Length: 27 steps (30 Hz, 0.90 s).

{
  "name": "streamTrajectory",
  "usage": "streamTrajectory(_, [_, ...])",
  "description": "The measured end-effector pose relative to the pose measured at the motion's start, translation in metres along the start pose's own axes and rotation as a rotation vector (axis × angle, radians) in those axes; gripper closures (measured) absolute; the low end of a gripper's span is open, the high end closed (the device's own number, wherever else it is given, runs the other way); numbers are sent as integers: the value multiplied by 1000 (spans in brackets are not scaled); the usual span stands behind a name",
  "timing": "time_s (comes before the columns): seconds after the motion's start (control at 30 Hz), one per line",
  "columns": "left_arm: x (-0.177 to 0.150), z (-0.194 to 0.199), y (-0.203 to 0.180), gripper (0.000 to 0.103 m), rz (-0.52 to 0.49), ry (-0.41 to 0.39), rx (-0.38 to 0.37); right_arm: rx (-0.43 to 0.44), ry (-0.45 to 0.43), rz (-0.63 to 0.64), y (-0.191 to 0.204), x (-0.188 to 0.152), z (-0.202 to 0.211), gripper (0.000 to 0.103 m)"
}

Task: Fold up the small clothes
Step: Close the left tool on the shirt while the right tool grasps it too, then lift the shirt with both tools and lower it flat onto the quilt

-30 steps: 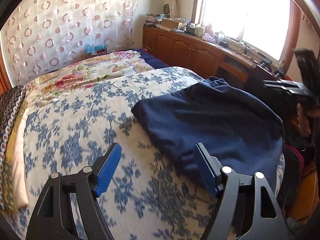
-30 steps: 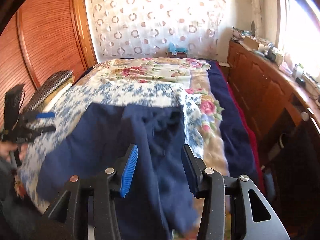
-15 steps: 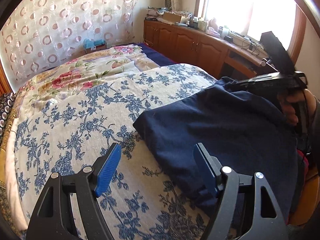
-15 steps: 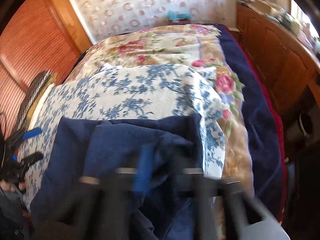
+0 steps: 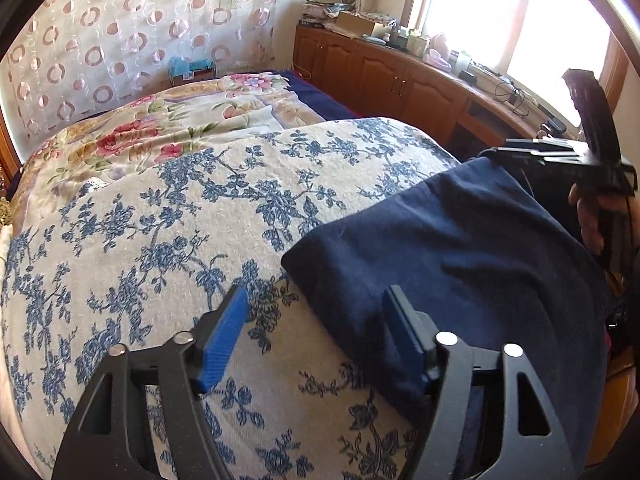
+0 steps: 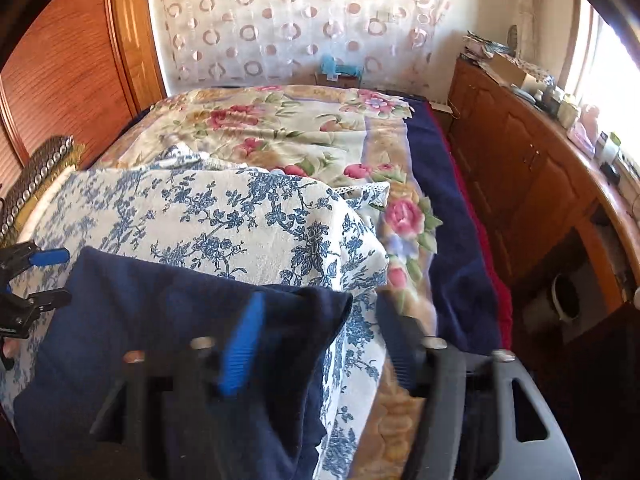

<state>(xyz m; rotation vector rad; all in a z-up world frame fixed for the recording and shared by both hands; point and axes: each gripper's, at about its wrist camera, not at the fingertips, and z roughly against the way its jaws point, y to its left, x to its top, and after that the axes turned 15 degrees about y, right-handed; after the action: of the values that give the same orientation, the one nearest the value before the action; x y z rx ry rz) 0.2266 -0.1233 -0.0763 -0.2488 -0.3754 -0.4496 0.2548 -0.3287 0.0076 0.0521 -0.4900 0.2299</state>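
A navy blue garment lies on the blue-flowered bedspread near the bed's front edge. My left gripper is open and empty, its jaws straddling the garment's left edge just above it. The garment also shows in the right wrist view. My right gripper is open, blurred by motion, over the garment's right corner. The left gripper shows at the far left of the right wrist view. The right gripper's body shows at the garment's far corner; its fingers are hidden there.
A rose-patterned quilt covers the far half of the bed. Wooden cabinets with clutter on top run along the right under the window. A wooden wardrobe stands at the left. A patterned curtain hangs behind.
Both grippers moved over the garment: the left swung toward its left edge, the right dipped and shifted to its right corner. The garment's top fold now lies flatter.
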Motion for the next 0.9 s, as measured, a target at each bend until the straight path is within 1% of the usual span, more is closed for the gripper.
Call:
streamTrajectory(0.07, [4, -3, 2, 40, 13, 12, -14, 25, 22, -5, -2, 0, -4, 36])
streamTrajectory(0.13, [6, -6, 1, 46, 17, 20, -32, 22, 61, -6, -10, -1, -11, 36])
streamTrajectory(0.2, [8, -8, 0, 48, 16, 23, -39, 39, 91, -14, -15, -2, -19, 36])
streamTrajectory(0.3, [9, -10, -2, 50, 13, 27, -56, 104, 125, -34, -21, -2, -28, 36])
streamTrajectory(0.37, [10, -11, -4, 54, 14, 22, -59, 138, 127, -30, -23, -3, -29, 36])
streamTrajectory(0.4, [11, -12, -4, 55, 15, 22, -59, 152, 128, -30, -24, -3, -30, 40])
streamTrajectory(0.47, [13, -13, -4, 62, 27, 21, -70, 201, 123, -19, -27, -5, -26, 61])
streamTrajectory(0.5, [14, -13, -4, 67, 31, 19, -75, 193, 117, -11, -26, -6, -24, 63])
streamTrajectory(0.53, [14, -13, -4, 74, 32, 14, -78, 168, 109, 1, -25, -8, -21, 68])
streamTrajectory(0.57, [14, -13, -3, 79, 33, 13, -85, 155, 96, 16, -24, -9, -18, 87])
streamTrajectory(0.6, [15, -12, -4, 88, 29, 11, -95, 174, 85, 30, -22, -12, -14, 93])
streamTrajectory(0.63, [15, -11, -4, 93, 30, 9, -102, 153, 62, 38, -20, -15, -8, 93])
streamTrajectory(0.7, [14, -5, -9, 95, 26, -6, -100, 116, 23, 64, -12, -20, 1, 93])
streamTrajectory(0.73, [14, 2, -12, 96, 22, -26, -94, 104, -5, 72, -9, -23, 8, 93])
streamTrajectory(0.8, [12, 22, -22, 96, 6, -73, -99, 84, -56, 74, -6, -30, 28, 93])
streamTrajectory(0.9, [7, 66, -43, 96, -52, -165, -108, 62, -144, 69, -1, -44, 64, 93])
